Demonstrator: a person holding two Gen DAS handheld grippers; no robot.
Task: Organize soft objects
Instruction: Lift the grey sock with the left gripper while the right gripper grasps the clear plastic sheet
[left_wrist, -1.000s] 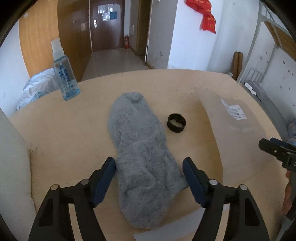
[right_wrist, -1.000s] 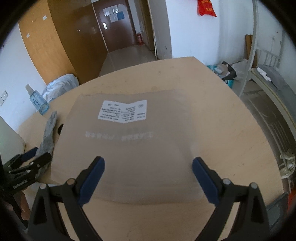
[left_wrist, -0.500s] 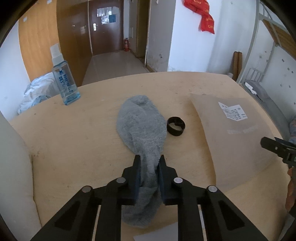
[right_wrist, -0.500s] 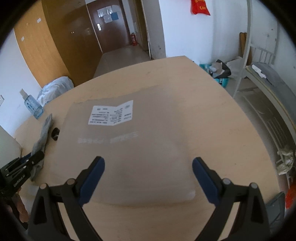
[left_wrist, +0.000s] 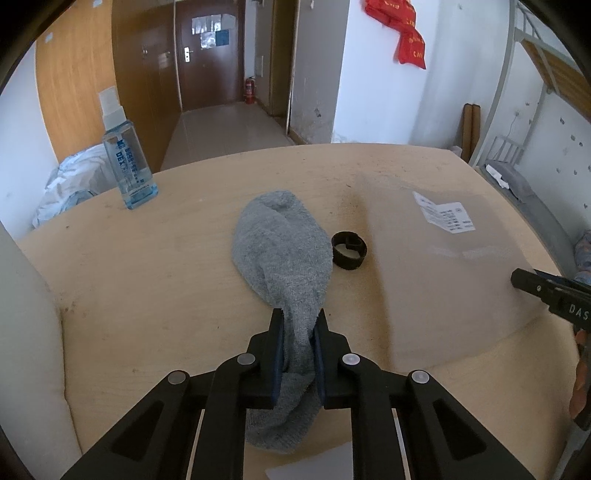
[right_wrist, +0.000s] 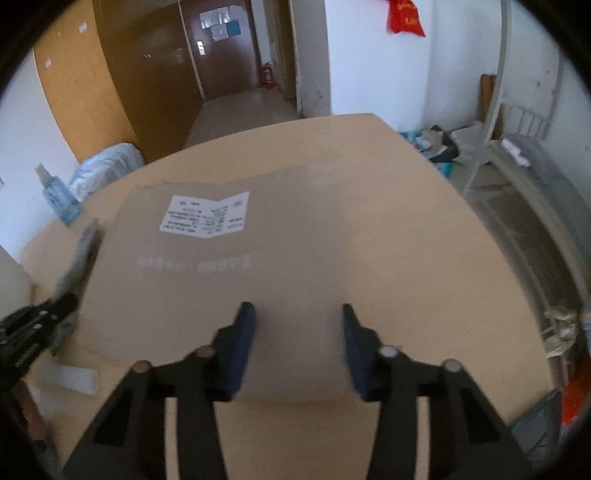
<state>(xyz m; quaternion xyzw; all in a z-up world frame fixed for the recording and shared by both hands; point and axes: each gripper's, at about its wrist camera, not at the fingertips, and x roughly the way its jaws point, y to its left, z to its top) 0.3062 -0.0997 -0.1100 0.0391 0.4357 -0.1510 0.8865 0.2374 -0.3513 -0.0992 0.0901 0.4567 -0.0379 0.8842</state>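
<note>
A grey sock (left_wrist: 282, 251) lies lengthwise on the wooden table (left_wrist: 166, 280). My left gripper (left_wrist: 298, 323) is shut on the sock's near part, its cuff hanging behind the fingers. The sock also shows in the right wrist view (right_wrist: 79, 254), at far left, with the left gripper (right_wrist: 55, 314) on it. A clear plastic bag (right_wrist: 295, 258) with a white label (right_wrist: 205, 214) lies flat on the table; it also shows in the left wrist view (left_wrist: 443, 266). My right gripper (right_wrist: 295, 314) is partly open over the bag's near edge, holding nothing.
A black ring (left_wrist: 349, 250) lies between sock and bag. A blue spray bottle (left_wrist: 125, 162) stands at the table's far left. A white paper strip (right_wrist: 70, 376) lies near the front edge. A metal bed frame (right_wrist: 517, 155) stands to the right.
My left gripper closed on the sock and pinched its near part. My right gripper's fingers have narrowed and moved forward over the bag's near edge.
</note>
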